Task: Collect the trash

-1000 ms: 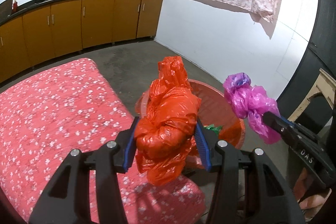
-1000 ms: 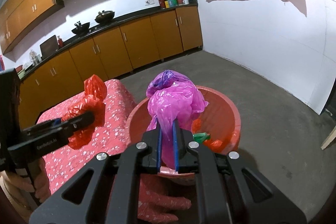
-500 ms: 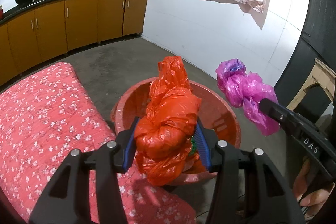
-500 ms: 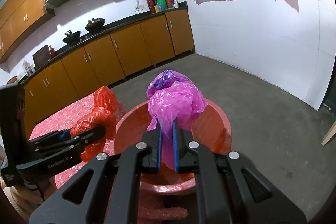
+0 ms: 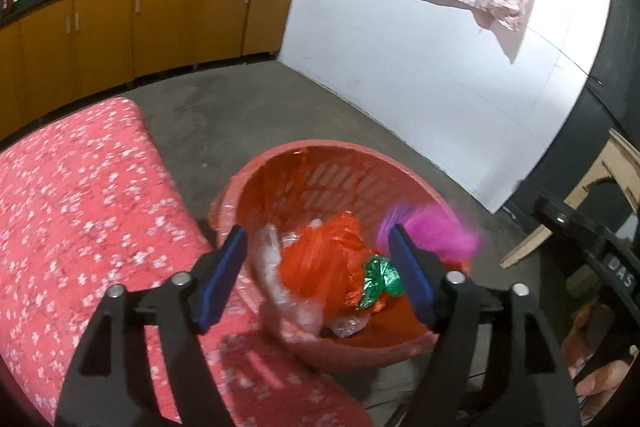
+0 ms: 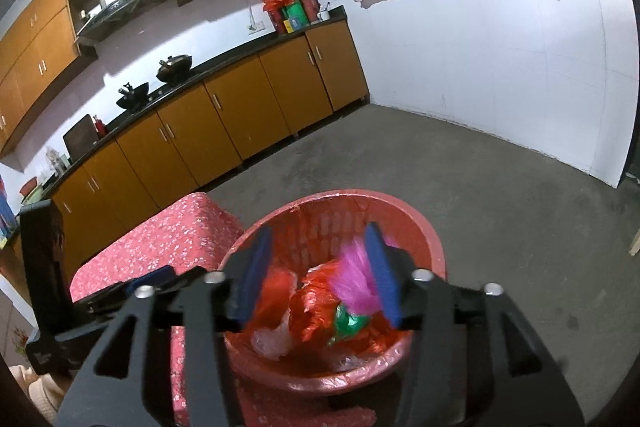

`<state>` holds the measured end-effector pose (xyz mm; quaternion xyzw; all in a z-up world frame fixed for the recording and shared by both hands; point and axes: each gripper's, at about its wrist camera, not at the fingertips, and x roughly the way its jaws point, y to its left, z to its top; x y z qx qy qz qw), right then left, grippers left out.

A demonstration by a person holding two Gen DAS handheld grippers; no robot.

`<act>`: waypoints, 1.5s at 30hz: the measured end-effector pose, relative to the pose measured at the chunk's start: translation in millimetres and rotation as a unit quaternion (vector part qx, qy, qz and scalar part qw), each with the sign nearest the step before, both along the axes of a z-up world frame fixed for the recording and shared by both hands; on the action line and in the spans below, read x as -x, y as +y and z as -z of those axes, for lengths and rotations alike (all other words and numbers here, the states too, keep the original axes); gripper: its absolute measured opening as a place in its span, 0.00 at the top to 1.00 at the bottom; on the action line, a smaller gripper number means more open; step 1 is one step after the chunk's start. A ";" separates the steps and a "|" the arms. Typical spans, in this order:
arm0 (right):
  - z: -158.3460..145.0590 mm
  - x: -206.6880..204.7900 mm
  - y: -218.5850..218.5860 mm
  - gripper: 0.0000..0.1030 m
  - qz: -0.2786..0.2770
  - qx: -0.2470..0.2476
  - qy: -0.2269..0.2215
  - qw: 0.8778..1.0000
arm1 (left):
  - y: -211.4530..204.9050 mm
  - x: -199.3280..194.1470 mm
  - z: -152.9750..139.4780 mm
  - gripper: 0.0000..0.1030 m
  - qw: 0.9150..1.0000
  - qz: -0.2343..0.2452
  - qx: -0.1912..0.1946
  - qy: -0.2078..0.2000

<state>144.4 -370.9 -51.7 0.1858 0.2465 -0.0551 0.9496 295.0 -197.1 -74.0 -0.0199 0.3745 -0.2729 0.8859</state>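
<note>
A round red basket (image 5: 320, 167) with holes in its wall sits on the grey floor (image 5: 248, 107), just beside the corner of the table with the red flowery cloth (image 5: 72, 195). A thin red bag lines the basket.

Inside the basket lies an orange plastic bag (image 5: 320, 263), all crumpled up. Beside it is a shiny green wrapper (image 5: 378, 279), pressed against the orange bag. A clear plastic bag (image 5: 276, 267) lies on the side of the orange bag nearer the flowery cloth. A pink plastic bag (image 5: 436, 235) is over the basket, on the side away from the flowery cloth. It looks blurry, and the pictures do not show if it rests on anything.

The left gripper (image 5: 320, 275) hangs over the basket. Its blue fingers (image 5: 224, 271) are spread wide apart and hold nothing. The right gripper (image 6: 316, 275) is over the basket too. Its blue fingers (image 6: 380, 271) are also wide apart and grip nothing; the pink bag (image 6: 356, 279) shows just beside one of them.

In the left wrist view, the letters "DAS" (image 5: 620, 273) can be read on the black body of the right gripper, past the basket.
</note>
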 end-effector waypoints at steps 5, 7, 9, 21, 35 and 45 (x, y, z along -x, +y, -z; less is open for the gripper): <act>-10.1 24.3 11.9 0.12 0.004 0.021 -0.013 1.000 | 25.3 12.8 -11.5 0.20 1.000 -0.022 -0.003 -0.017; -17.1 28.8 18.7 0.05 0.005 0.033 -0.018 0.999 | 41.6 27.3 -21.8 0.14 0.999 -0.036 -0.004 -0.037; -22.2 37.9 28.4 0.03 0.002 0.042 -0.018 0.999 | 57.7 43.1 -30.6 0.08 0.997 -0.048 -0.004 -0.056; -47.0 99.2 93.2 0.02 0.003 0.116 -0.022 0.993 | 155.5 163.7 -71.5 0.04 0.977 -0.147 -0.043 -0.146; -49.6 144.1 149.9 0.02 -0.043 0.144 -0.038 0.988 | 188.3 254.8 -76.5 0.04 0.957 -0.208 -0.088 -0.182; -40.6 160.6 165.5 0.02 -0.048 0.153 -0.036 0.986 | 196.0 275.3 -74.1 0.04 0.957 -0.219 -0.084 -0.173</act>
